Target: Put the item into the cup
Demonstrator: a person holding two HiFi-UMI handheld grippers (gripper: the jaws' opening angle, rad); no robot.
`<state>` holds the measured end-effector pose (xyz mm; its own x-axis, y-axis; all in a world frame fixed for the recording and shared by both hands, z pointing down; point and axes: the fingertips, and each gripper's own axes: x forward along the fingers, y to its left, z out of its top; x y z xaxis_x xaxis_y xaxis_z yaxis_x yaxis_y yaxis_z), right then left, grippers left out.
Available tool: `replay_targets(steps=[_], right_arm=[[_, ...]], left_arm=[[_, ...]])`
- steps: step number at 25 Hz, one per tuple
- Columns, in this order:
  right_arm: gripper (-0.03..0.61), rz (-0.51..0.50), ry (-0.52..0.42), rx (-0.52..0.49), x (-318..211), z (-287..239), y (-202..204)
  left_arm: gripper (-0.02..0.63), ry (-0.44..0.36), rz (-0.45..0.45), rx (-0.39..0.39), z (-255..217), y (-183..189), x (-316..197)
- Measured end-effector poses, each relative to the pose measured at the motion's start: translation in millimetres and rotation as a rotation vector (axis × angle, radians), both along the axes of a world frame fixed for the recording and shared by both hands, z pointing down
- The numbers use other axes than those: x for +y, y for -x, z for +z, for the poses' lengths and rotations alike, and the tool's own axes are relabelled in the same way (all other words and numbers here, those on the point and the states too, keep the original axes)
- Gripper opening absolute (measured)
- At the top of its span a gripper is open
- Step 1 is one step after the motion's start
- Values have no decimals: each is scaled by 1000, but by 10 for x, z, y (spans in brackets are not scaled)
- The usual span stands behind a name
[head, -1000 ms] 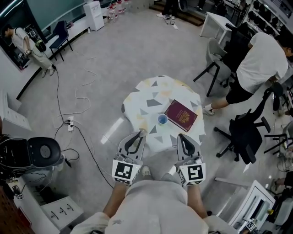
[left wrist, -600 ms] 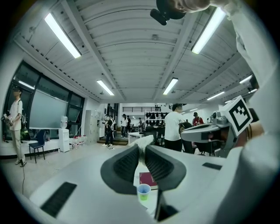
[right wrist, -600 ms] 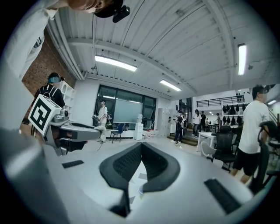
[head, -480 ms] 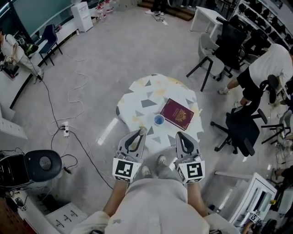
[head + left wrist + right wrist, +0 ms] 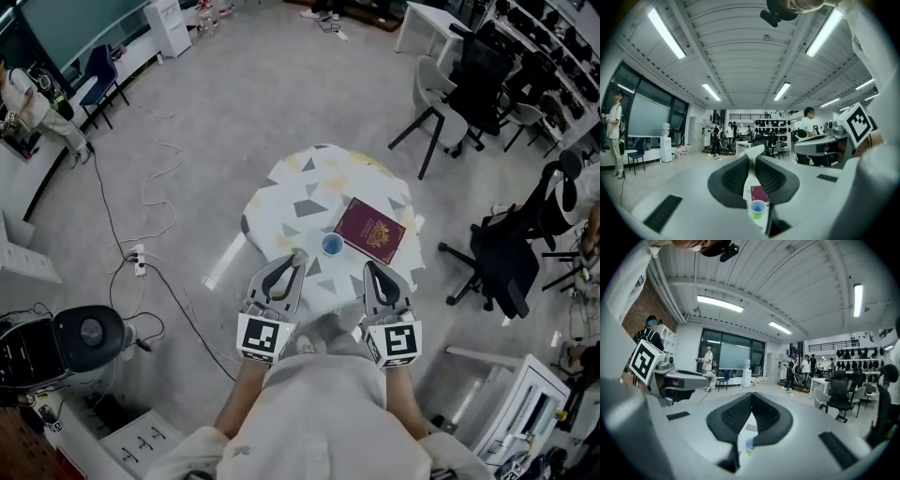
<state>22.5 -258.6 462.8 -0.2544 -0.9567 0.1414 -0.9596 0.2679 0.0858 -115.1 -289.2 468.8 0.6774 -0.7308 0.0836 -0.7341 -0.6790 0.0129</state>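
Observation:
A small blue cup (image 5: 331, 245) stands on the round patterned table (image 5: 300, 192), next to a maroon booklet (image 5: 369, 231). My left gripper (image 5: 296, 261) hovers over the table's near edge, shut on a small whitish crumpled item (image 5: 299, 254), just left of and short of the cup. In the left gripper view the item (image 5: 755, 153) sticks out between the shut jaws of the left gripper (image 5: 752, 159), with the cup (image 5: 757, 208) and booklet (image 5: 759, 192) below. My right gripper (image 5: 372, 269) is shut and empty, to the right of the cup. The right gripper (image 5: 751, 397) has the cup (image 5: 749, 445) under its jaws.
A black office chair (image 5: 506, 262) stands right of the table and a grey chair (image 5: 450, 117) behind it. Cables and a power strip (image 5: 139, 255) lie on the floor to the left. A black round appliance (image 5: 89, 330) sits at the lower left. People stand far off.
Both grippers have edged forward toward the cup, the left still shut on the item. The head view has shifted, and the person in white at the right has dropped out of it.

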Motion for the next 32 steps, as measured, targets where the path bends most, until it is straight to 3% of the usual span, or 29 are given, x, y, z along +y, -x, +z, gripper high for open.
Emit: replay_targets(steps=[9, 14, 32], right_arm=[[8, -34, 48, -19, -344, 246, -99], [8, -54, 115, -38, -523, 547, -219], [8, -247, 277, -54, -937, 1371, -444]], left_arm=[[57, 27, -8, -34, 213, -149, -288], [57, 93, -10, -55, 471, -291, -447], [57, 242, -42, -147, 1239, -726, -758]])
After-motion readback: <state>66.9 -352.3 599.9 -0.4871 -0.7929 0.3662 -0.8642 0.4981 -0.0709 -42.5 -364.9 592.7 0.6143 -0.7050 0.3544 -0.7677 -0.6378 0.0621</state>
